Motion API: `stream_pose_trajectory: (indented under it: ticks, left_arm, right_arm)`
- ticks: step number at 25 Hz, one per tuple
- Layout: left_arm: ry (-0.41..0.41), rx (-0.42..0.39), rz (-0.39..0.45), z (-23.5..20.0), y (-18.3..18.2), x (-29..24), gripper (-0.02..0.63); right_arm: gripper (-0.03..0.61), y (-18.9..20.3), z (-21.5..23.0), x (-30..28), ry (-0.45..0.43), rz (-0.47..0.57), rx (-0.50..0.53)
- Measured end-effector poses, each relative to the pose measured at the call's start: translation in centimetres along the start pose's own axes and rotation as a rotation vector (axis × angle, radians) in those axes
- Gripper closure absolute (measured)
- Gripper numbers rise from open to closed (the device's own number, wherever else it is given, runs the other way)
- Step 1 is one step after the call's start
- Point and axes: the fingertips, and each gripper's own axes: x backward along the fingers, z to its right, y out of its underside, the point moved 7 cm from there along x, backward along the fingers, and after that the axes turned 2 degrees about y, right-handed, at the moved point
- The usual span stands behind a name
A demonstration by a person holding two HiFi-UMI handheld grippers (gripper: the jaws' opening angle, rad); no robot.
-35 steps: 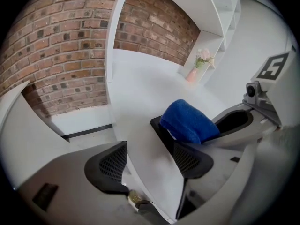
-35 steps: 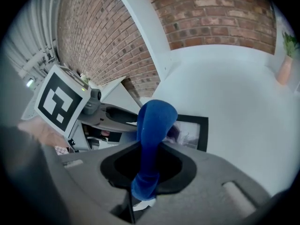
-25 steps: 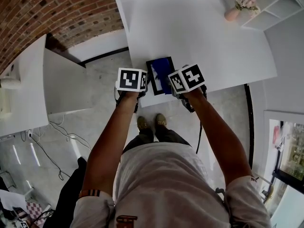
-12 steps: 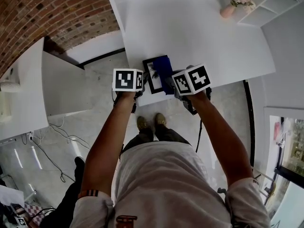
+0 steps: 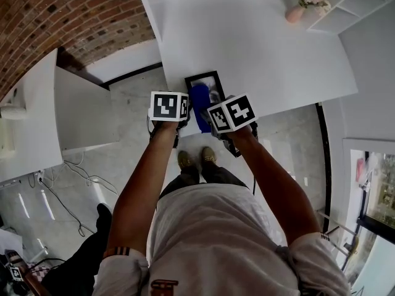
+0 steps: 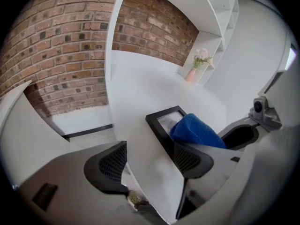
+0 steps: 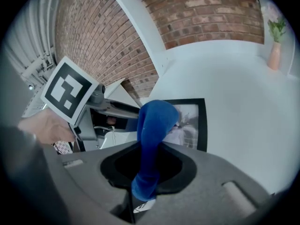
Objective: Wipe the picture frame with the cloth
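A black picture frame [image 5: 208, 84] lies flat on the white table [image 5: 259, 48], close to its near edge. My right gripper [image 7: 147, 168] is shut on a blue cloth [image 7: 157, 121], whose bunched end rests on the near left part of the frame [image 7: 192, 125]. In the head view the cloth [image 5: 200, 101] covers the frame's lower half. My left gripper [image 6: 150, 165] is open, its jaws standing to either side of the table's near corner, the right one against the frame's [image 6: 164, 118] near end. The cloth [image 6: 194, 131] lies just beyond that jaw.
A pink vase of flowers [image 5: 303, 5] stands at the table's far right beside a white shelf unit [image 5: 355, 5]. A brick wall [image 5: 68, 17] curves to the left. A lower white counter [image 5: 37, 122] stands on the left, with cables [image 5: 62, 193] on the floor.
My right gripper has dragged the cloth leftward and nearer across the frame, uncovering its far right part. The left gripper has stayed at the frame's near left.
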Motion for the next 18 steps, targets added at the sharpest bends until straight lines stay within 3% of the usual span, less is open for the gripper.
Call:
stream_pose_trajectory:
  ticks: [18]
  left_arm:
    - [-0.003,-0.008,0.011,-0.1,0.0,0.0,0.305]
  right_arm:
    - [0.508,1.2,6.1,3.7,0.102,0.025,-0.026]
